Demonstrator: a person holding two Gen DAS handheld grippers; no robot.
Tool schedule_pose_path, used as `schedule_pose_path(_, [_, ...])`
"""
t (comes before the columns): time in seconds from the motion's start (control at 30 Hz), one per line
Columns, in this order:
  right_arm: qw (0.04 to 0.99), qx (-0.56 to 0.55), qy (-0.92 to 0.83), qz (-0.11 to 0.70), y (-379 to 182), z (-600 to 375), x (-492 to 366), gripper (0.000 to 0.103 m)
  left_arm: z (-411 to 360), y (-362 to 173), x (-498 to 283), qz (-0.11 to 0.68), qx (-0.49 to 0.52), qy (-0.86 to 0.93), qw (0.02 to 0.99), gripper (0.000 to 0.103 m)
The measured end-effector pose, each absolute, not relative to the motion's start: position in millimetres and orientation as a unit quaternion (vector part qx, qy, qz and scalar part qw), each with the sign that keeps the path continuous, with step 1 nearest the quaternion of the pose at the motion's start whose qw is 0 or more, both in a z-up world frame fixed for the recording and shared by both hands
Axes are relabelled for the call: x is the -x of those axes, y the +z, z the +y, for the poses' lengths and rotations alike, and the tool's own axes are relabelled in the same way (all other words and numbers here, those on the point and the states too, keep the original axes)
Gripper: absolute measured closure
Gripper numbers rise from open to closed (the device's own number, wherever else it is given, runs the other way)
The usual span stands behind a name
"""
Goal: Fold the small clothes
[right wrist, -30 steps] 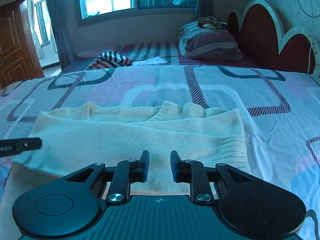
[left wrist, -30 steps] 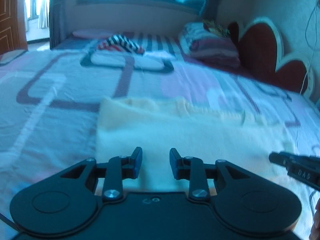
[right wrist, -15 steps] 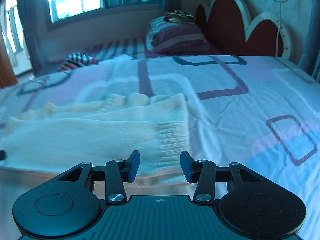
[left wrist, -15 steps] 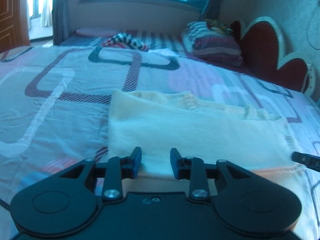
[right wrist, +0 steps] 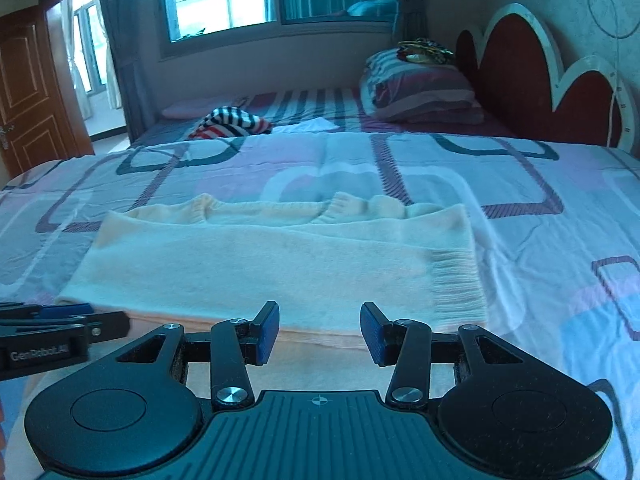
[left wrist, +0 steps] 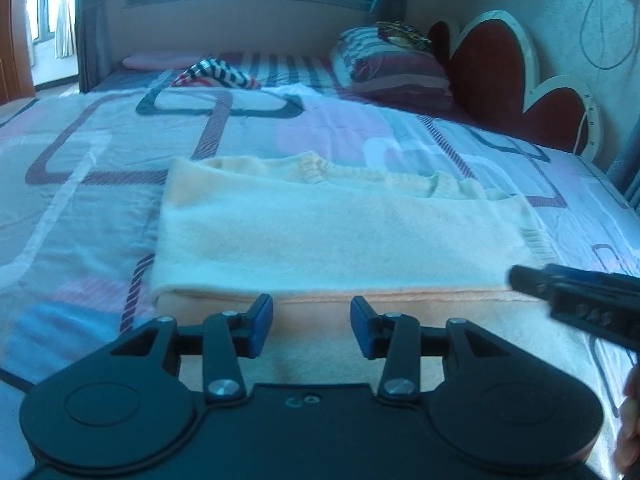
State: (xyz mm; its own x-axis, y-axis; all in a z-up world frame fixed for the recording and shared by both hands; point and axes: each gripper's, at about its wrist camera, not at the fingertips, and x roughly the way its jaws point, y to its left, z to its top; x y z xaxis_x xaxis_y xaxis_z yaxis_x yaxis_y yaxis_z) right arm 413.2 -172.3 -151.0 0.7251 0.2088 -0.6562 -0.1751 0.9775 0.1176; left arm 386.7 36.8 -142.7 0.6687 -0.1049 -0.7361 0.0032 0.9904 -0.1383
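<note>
1. Sweater [left wrist: 340, 236], cream knit, lies on the bed [left wrist: 100, 152] folded once: a doubled band across the middle, neckline [right wrist: 264, 210] at the far edge, ribbed hem [right wrist: 456, 284] at the right end.
2. Your left gripper [left wrist: 311, 326] sits at the near fold edge; its jaws have just been opening and stand part-open with nothing pinched, only cloth lying below the gap.
3. Your right gripper [right wrist: 319, 330] is the same: jaws lately opened, now part-open, empty, just short of the fold edge near the ribbed hem.
4. Handling, as I judge it: light, soft, limp. It will sag and drape once lifted, and the fuzzy knit should cling to itself, not slide. Not fragile, though the loops could snag on a fingertip.
5. Where to hold: pinch both layers together at the outer corners of the band. The ribbed hem looks the firmest bite.
6. Keep both ends level as you carry them, or the stack will skew.
</note>
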Motion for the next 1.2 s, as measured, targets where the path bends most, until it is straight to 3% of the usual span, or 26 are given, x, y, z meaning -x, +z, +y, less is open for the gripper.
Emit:
schedule_pose_path(0.43, [0.914,-0.034,0.032,0.402,-177.2,-226.3,-429.1,0.057,50.5,-152.1,-387.1,0.423,0.071,0.002,0.903,0.062])
schedule_pose_path(0.67, [0.917,-0.031,0.111,0.383,-154.7,-188.6,-398.3,0.057,29.1,-141.5,-373.5,0.416,0.065,-0.025,0.907,0.057])
schedule_pose_path(1.2, [0.903,0.013,0.118,0.412,-182.3,-184.3,-361.6,0.057,24.9,-158.1,-338.8,0.421,0.02,-0.021,0.906,0.053])
